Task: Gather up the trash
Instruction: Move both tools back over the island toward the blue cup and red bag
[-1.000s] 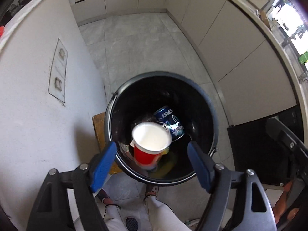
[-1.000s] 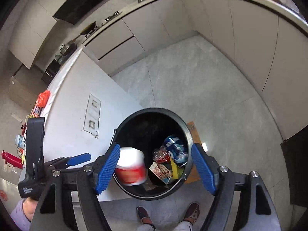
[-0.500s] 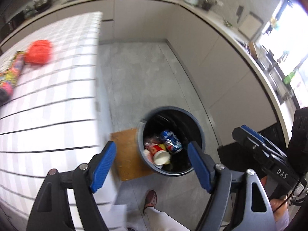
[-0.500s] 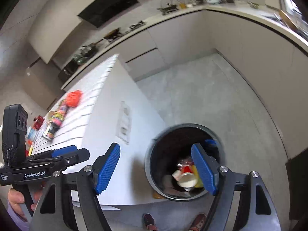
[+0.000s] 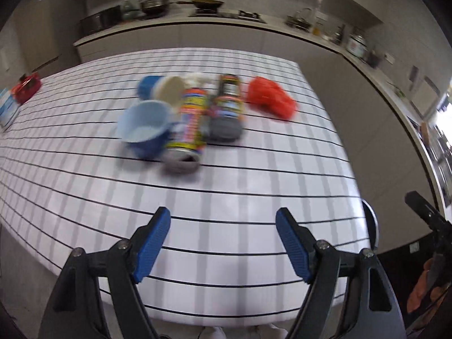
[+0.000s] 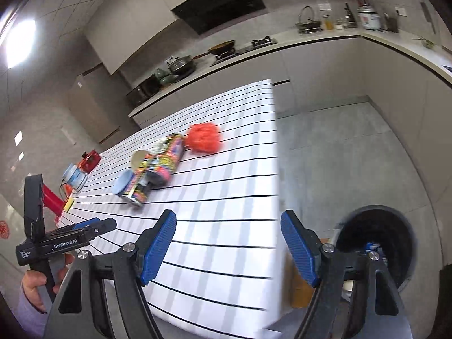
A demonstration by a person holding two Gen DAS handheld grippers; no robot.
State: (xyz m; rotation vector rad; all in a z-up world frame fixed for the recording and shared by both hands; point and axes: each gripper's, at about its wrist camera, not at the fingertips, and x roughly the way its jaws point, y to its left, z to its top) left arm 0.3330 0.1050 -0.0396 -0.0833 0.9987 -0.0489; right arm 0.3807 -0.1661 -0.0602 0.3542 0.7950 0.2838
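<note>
On the striped table [image 5: 226, 203] lie a blue cup [image 5: 145, 128], a second cup [image 5: 166, 89] behind it, two colourful cans [image 5: 190, 118] [image 5: 228, 104] on their sides and a crumpled red wrapper [image 5: 269, 100]. They also show in the right wrist view: cans [image 6: 156, 166], wrapper [image 6: 204, 138]. My left gripper [image 5: 223, 244] is open and empty above the table's near part. My right gripper [image 6: 228, 248] is open and empty over the table's edge. The black trash bin [image 6: 395, 217] stands on the floor to the right; a blue can shows inside.
A red object [image 5: 26, 87] and a small jar [image 6: 75, 178] sit at the table's far left. Kitchen counters [image 6: 310, 36] with pots line the back walls. A brown board [image 6: 299, 285] lies on the floor by the bin.
The red cup dropped into the bin. Both grippers swung up from the bin to the table; the trash pile has come into view.
</note>
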